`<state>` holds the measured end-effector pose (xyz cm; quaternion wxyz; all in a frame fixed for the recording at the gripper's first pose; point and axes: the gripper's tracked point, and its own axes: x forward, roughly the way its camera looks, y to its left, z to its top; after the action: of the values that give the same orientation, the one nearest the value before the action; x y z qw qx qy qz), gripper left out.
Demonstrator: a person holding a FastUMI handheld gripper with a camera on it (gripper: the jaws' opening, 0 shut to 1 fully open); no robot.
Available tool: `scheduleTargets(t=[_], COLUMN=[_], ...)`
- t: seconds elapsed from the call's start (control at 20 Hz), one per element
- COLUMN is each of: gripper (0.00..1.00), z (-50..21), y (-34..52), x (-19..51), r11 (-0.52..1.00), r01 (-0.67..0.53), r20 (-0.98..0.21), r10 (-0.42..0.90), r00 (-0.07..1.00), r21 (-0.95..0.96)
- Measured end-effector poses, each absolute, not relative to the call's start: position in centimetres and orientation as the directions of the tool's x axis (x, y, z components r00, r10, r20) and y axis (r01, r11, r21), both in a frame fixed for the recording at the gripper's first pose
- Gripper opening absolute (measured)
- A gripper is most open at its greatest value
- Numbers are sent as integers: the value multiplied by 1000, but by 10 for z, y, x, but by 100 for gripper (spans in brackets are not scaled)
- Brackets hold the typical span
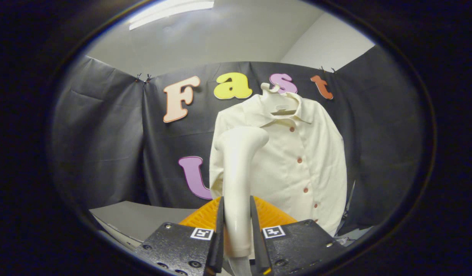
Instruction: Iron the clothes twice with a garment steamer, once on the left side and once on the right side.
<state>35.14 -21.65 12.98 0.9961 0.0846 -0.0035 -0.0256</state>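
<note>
Cream plastic: I record the garment steamer (pixel 238 184) standing upright between the fingers (pixel 238 234), both of which press against its handle, so I hold it firmly gripped. Its head bends toward the shirt (pixel 297 161), though I cannot tell whether the two touch. That pale buttoned shirt hangs on a white hanger (pixel 272 92) against the booth's dark wall, just beyond the steamer. A grey counter (pixel 140 218) lies below, left of the fingers.
</note>
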Motion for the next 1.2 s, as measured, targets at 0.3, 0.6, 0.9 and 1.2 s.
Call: scheduleTargets(t=[0.3,0.6,0.9,1.2], gripper=[33,32,32,33], z=[110,69,20,-40], y=[-240,-241,-256,-262], x=[388,385,368,343], r11=[970,949,913,902], r01=[2,-34,-19,7], r20=[-8,-42,-98,-186], r10=[0,50,64,82], r00=[1000,998,993,979], r21=[244,314,408,431])
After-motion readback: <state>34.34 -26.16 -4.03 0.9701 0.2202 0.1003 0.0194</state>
